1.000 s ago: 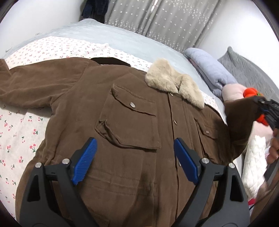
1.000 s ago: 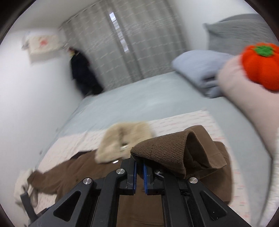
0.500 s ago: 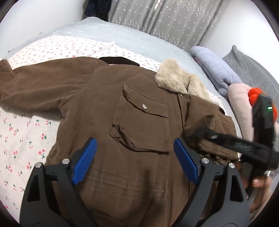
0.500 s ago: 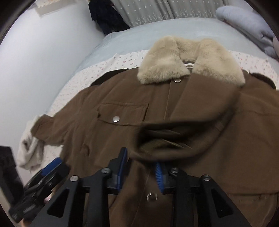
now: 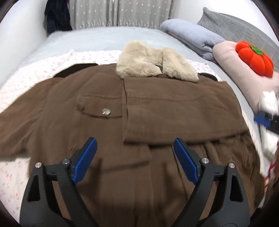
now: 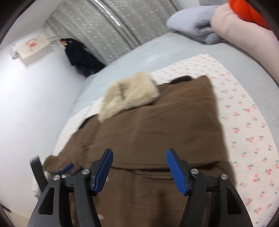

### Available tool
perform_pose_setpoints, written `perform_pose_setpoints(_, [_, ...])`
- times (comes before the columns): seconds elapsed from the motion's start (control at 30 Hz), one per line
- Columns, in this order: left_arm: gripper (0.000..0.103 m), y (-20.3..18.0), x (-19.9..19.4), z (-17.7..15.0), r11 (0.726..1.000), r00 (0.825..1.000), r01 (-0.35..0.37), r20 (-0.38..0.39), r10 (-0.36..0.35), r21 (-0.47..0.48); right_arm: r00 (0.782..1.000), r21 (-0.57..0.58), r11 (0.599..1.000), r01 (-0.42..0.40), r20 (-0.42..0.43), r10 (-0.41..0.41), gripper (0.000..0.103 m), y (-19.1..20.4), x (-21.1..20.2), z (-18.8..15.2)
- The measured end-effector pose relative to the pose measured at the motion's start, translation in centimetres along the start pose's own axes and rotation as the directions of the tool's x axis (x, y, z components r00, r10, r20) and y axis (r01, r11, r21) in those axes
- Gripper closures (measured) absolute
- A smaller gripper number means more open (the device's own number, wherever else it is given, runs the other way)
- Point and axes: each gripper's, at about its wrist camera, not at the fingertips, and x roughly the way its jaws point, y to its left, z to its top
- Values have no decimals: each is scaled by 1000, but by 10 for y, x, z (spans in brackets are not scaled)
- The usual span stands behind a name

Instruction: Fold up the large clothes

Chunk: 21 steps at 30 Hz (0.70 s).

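I am facing a bed (image 5: 97, 37) that is wearing a pale blue-grey sheet, with a cherry-print cloth (image 6: 244, 111) lying across it; grey dotted curtains (image 5: 122, 12) are hanging at twelve o'clock; a dark garment (image 5: 56, 16) is hanging at eleven against the white wall (image 6: 34, 97); at two o'clock a folded blue blanket (image 5: 190, 35), a pink pillow (image 5: 244, 69), an orange pumpkin cushion (image 5: 254, 60) and a grey pillow (image 5: 235, 24) are crowding together.
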Motion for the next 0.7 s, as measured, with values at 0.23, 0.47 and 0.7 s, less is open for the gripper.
perform_pose_setpoints(0.23, [54, 11, 80, 36, 982, 985, 53, -152, -81, -180, 999, 110, 993, 41, 8, -42, 37, -61, -16, 9])
perform_pose_setpoints(0.47, [93, 12, 22, 41, 948, 982, 173, 118, -146, -266, 994, 245, 969, 30, 97, -55, 36, -118, -24, 27])
perform_pose_setpoints(0.7, [86, 12, 59, 22, 986, 999, -27, -23, 24, -166, 993, 343, 934, -98, 92, 71, 36, -151, 32, 65])
